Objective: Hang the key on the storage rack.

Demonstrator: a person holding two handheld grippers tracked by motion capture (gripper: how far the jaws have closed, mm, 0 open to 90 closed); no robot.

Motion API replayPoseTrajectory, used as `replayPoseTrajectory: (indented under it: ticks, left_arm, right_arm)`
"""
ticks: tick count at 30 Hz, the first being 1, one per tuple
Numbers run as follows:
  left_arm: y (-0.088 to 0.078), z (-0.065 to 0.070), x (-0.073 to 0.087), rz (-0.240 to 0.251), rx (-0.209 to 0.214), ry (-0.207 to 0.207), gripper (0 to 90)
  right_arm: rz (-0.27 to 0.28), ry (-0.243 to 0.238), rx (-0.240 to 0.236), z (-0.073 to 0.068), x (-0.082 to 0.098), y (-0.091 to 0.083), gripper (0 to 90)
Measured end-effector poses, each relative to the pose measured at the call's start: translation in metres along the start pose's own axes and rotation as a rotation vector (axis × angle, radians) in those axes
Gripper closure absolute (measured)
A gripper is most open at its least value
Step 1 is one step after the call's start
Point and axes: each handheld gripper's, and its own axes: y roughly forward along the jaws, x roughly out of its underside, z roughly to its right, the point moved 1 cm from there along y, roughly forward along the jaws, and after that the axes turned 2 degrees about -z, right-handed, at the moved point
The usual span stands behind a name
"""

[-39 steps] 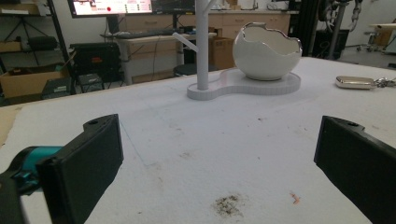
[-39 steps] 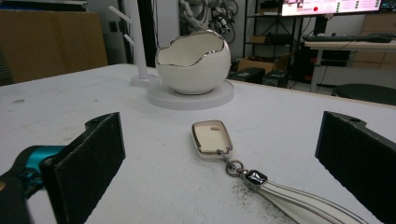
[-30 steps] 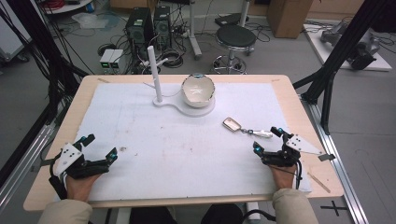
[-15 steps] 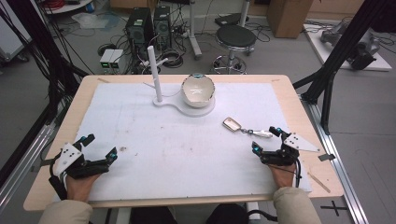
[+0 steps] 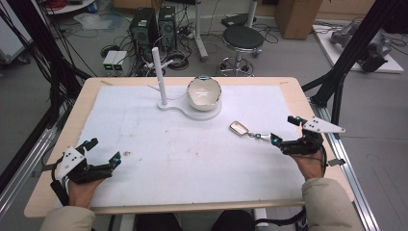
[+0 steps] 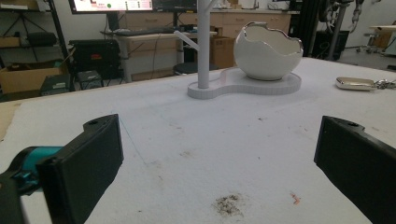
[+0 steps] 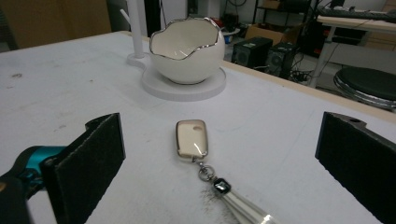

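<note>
At the far middle of the white-covered table [image 5: 144,125] stands a white stand [image 5: 192,107] with an upright post [image 5: 159,74] and a round base carrying an eggshell-shaped ceramic bowl [image 5: 204,92] with a jagged silver rim. Near the right edge, a key fob [image 5: 238,127] lies flat, its ring, small dark charm and metal tassel [image 5: 257,135] trailing toward your right gripper [image 5: 285,131]. That gripper rests low on the table with its jaws spread wide and nothing between them; in the right gripper view the fob [image 7: 191,138] lies ahead, between the lines of the two jaws, untouched. Your left gripper [image 5: 103,150] sits at the near left corner, jaws likewise parted and empty, aimed across the cloth toward the stand [image 6: 243,84], with a dark smudge [image 6: 228,204] just ahead.
</note>
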Motion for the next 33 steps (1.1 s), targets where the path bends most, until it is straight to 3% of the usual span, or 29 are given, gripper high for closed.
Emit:
replayPoseTrajectory:
  ticks: [3, 10, 12, 19, 22, 26, 27, 28, 33]
  left_arm:
    - [0.0, 0.0, 0.0, 0.002, 0.003, -0.002, 1.7]
    - [0.0, -0.001, 0.0, -0.002, 0.004, -0.007, 1.7]
    - [0.0, -0.001, 0.0, -0.002, 0.004, -0.007, 1.7]
    - [0.0, -0.001, 0.0, 0.001, 0.004, -0.005, 1.7]
    - [0.0, -0.001, 0.0, 0.001, 0.004, -0.008, 1.7]
    - [0.0, 0.0, 0.0, 0.001, 0.003, -0.006, 1.7]
    - [0.0, 0.0, 0.0, 0.003, 0.003, -0.005, 1.7]
    - [0.0, 0.0, 0.0, 0.002, 0.006, -0.004, 1.7]
    - [0.0, 0.0, 0.0, 0.002, 0.007, -0.004, 1.7]
  right_arm:
    - [-0.029, -0.012, -0.006, 0.007, -0.011, -0.002, 0.6]
    - [-0.171, -0.072, -0.033, 0.03, -0.036, 0.003, 0.6]
    - [-0.222, -0.063, -0.057, 0.036, -0.039, 0.007, 0.6]
    - [-0.43, -0.092, -0.104, 0.055, -0.03, 0.025, 0.6]
    - [-0.488, -0.11, -0.126, 0.06, -0.029, 0.031, 0.6]
    - [-0.551, -0.115, -0.148, 0.063, -0.025, 0.039, 0.6]
    - [-0.581, -0.125, -0.155, 0.064, -0.022, 0.042, 0.6]
    - [-0.65, -0.144, -0.16, 0.064, -0.017, 0.047, 1.3]
    - [-0.73, -0.168, -0.184, 0.064, -0.009, 0.055, 4.5]
